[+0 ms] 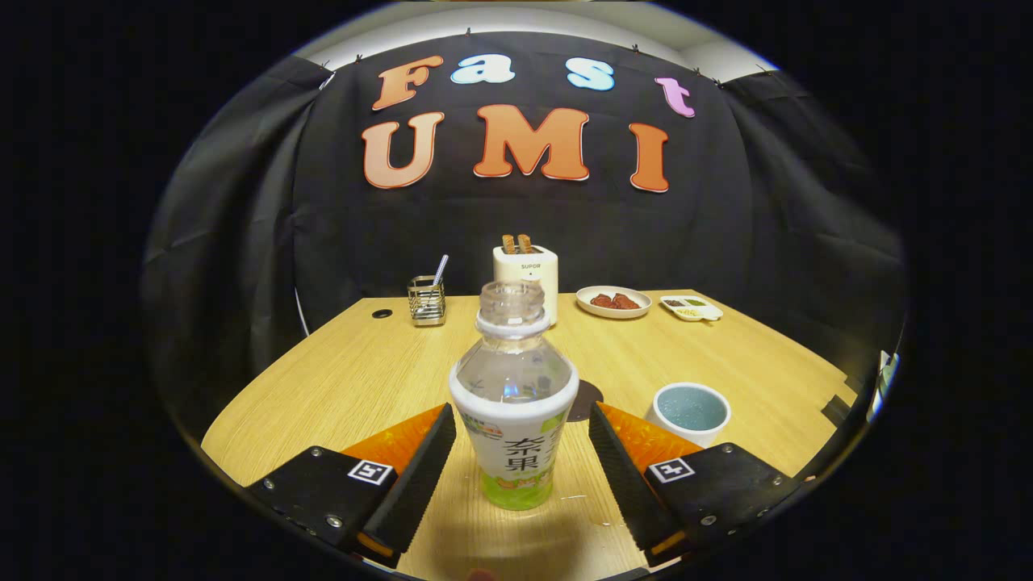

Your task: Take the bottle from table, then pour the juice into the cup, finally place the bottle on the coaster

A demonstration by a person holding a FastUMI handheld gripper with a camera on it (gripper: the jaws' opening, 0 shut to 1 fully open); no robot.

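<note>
Two fingers of the tongs (516, 464) spread wide either side of the uncapped bottle (514, 403), not touching it.
First step: grasping. Bottle stands upright on the tabletop (355, 379); next, close squarely on its labelled body; cup (690, 411) waits just right, dark coaster (587, 399) behind.

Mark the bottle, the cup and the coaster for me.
bottle (514, 420): gripper view, label, between the open tongs (521, 460).
cup (692, 411): gripper view, inner bowl.
coaster (587, 398): gripper view, dark edge showing behind the bottle.
</note>
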